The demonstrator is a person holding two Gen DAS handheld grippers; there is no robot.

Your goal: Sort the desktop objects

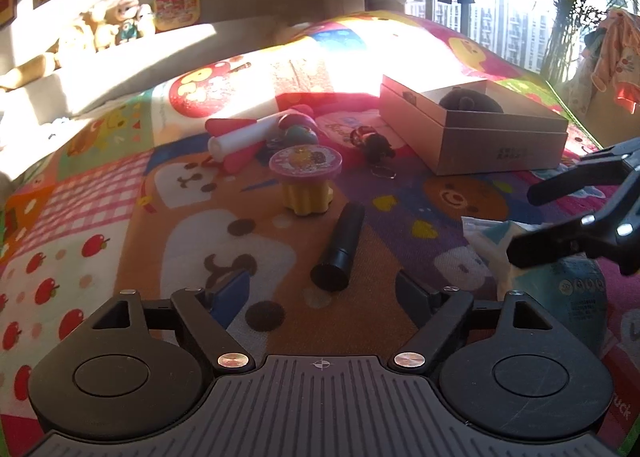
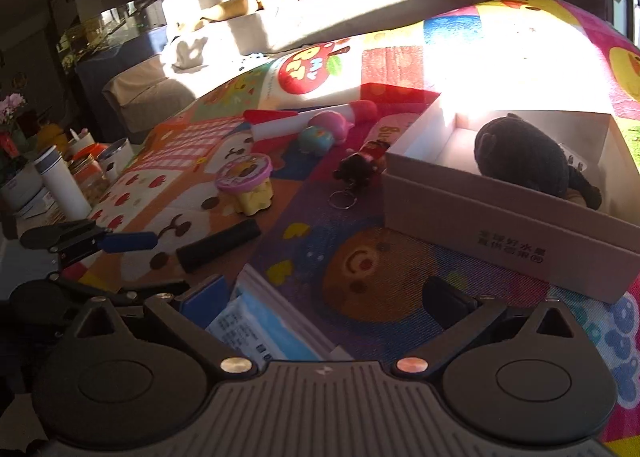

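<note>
The left gripper's fingers [image 1: 228,293] are spread wide and empty, and so are the right gripper's fingers [image 2: 204,297]. Just ahead of the left fingers, a black cylinder [image 1: 340,249] lies on its side on the patterned mat [image 1: 120,197]; it looks likely to roll away if one finger nudges it first. Between the right fingers lies a blue-and-white packet [image 2: 264,325], flat and thin, which a closing grip might slide over. Farther ahead stand a yellow cup with a pink lid [image 1: 306,181], a keychain figure [image 2: 360,169] and soft toys. Beyond the right fingers sits the open cardboard box [image 2: 500,225], already holding a dark plush toy [image 2: 524,157].
</note>
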